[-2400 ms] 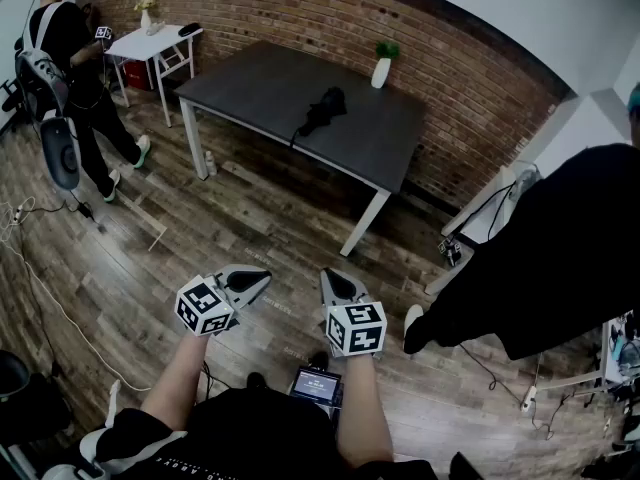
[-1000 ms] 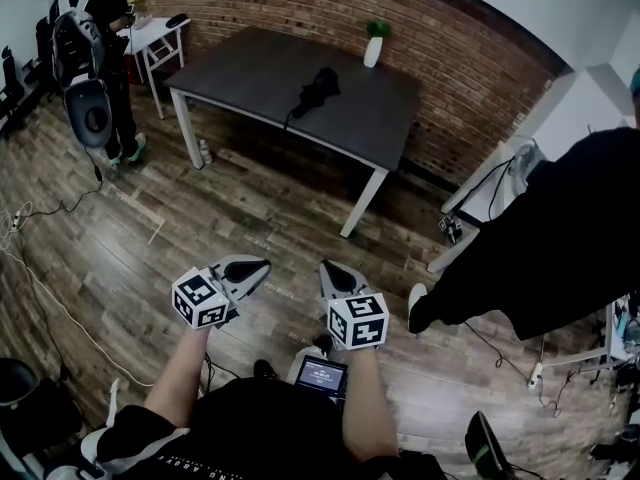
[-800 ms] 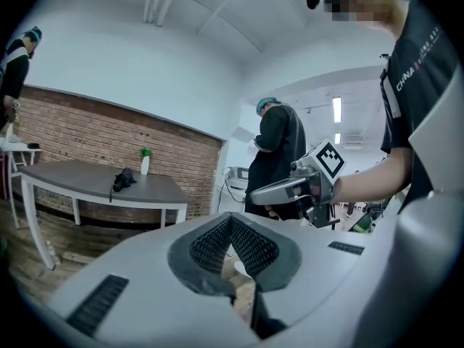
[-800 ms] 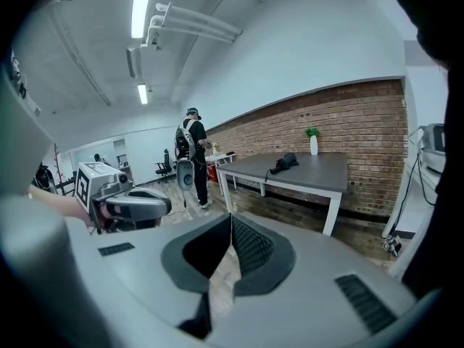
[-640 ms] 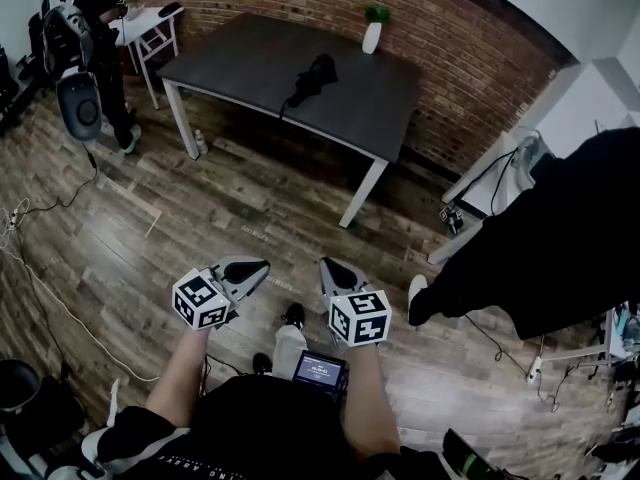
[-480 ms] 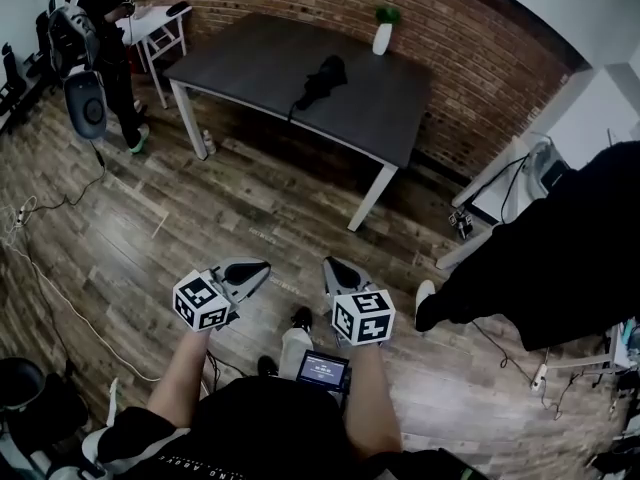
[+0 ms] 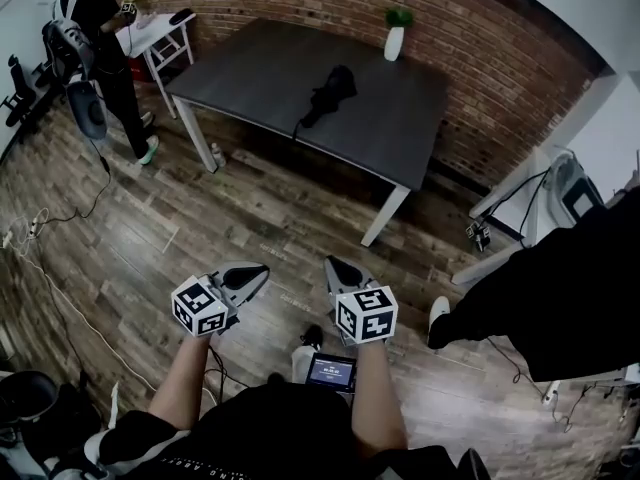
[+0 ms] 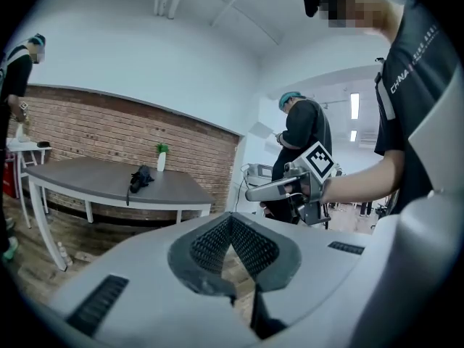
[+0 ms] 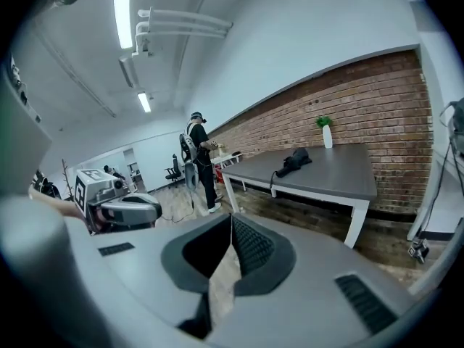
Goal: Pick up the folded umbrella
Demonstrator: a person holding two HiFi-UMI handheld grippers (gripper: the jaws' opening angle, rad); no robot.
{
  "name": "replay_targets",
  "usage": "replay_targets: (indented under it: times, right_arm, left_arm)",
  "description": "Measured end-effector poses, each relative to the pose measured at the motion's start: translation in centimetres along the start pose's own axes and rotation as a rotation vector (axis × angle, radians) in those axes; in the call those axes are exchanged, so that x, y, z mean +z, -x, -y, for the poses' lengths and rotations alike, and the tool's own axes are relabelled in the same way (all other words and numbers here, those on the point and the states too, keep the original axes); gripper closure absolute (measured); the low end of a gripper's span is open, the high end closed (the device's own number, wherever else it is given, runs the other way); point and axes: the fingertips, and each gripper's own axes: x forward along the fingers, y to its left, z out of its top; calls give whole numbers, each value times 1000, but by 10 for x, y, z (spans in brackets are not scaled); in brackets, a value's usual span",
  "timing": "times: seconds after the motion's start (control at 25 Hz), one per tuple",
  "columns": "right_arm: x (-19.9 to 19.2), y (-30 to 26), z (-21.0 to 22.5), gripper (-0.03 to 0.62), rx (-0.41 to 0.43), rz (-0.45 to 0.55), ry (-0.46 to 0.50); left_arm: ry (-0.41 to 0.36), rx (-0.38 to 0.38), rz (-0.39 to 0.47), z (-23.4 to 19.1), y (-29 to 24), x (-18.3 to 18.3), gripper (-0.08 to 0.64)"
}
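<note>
The folded black umbrella [image 7: 330, 93] lies on the dark grey table [image 7: 260, 68] by the brick wall, its strap trailing toward the front edge. It also shows far off in the left gripper view as the umbrella [image 8: 140, 177] and in the right gripper view as the umbrella [image 9: 293, 161]. My left gripper [image 7: 258, 271] and right gripper [image 7: 333, 266] hang side by side over the wood floor, well short of the table. The jaws of both the left gripper [image 8: 231, 217] and the right gripper [image 9: 231, 216] are shut with nothing in them.
A white vase with a plant [image 7: 395, 38] stands at the table's back edge. A person with a backpack [image 7: 90, 28] is by a small white side table [image 7: 160, 28] at far left. Another person in black [image 7: 560, 288] stands close at right. Cables [image 7: 60, 268] run along the floor at left.
Both grippers have travelled forward over the floor toward the table, still shut and side by side. The person at the right has shifted further right.
</note>
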Motion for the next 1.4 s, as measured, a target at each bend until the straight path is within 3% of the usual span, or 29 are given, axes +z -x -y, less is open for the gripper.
replay_targets:
  times: [0.56,1.04,1.4]
  right_arm:
    - [60,-51,88,581,41,35,-17]
    - [74,-78,118,581,74,25,-16]
    - [94,-118,146,581,51,15,-4]
  left_arm:
    - [-12,17,-3,-63,-80,47,557]
    - [35,39,24,-87,-109,55,557]
    - [49,7,41,-137,-139,62,557]
